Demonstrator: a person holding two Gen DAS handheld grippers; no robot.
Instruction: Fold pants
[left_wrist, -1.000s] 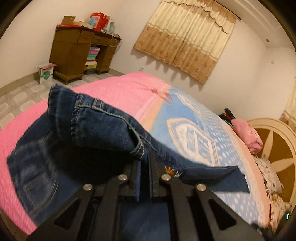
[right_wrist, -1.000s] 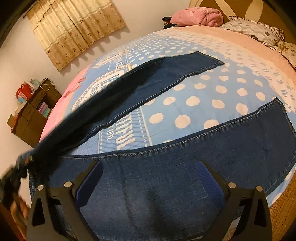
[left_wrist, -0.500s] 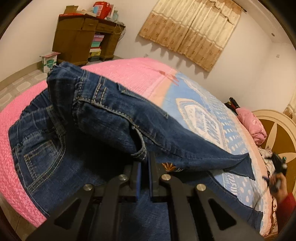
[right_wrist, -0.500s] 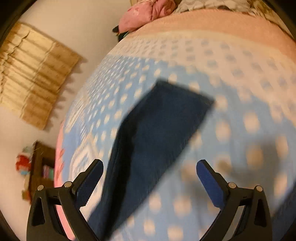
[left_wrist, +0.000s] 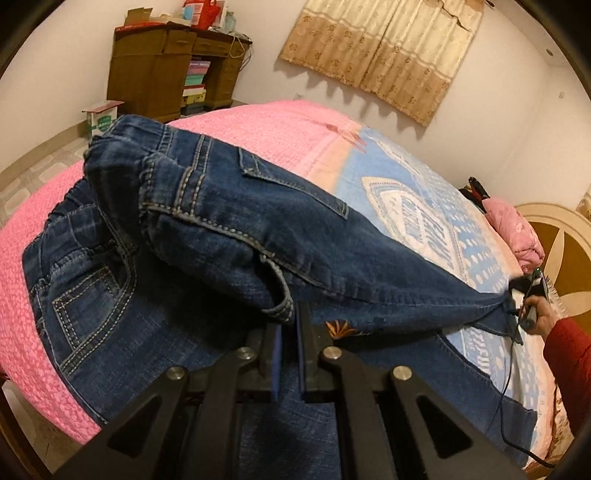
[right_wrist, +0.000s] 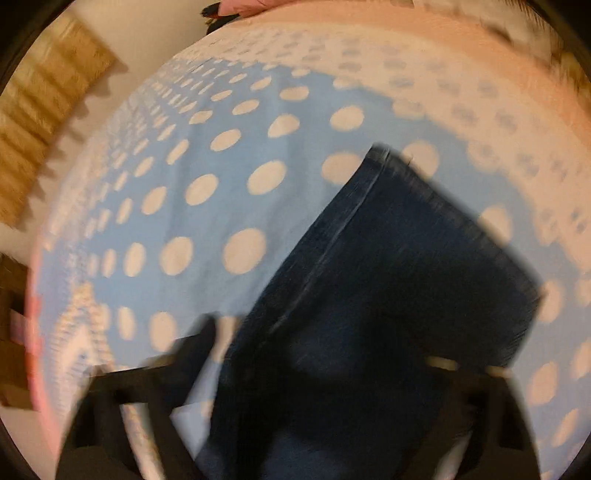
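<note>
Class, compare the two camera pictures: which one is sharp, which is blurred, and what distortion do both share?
Left wrist view: sharp, stitching on the jeans crisp, curtain casting scalloped shadows on the wall. Right wrist view: smeared by motion, the trouser leg and bedspread dots soft. Both: fisheye bulge, dark round corners.

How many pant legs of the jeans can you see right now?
2. One pant leg is lifted, stretching from the waist toward the right hand-held gripper at its hem. The other pant leg lies flat on the bed beneath it, partly hidden.
</note>
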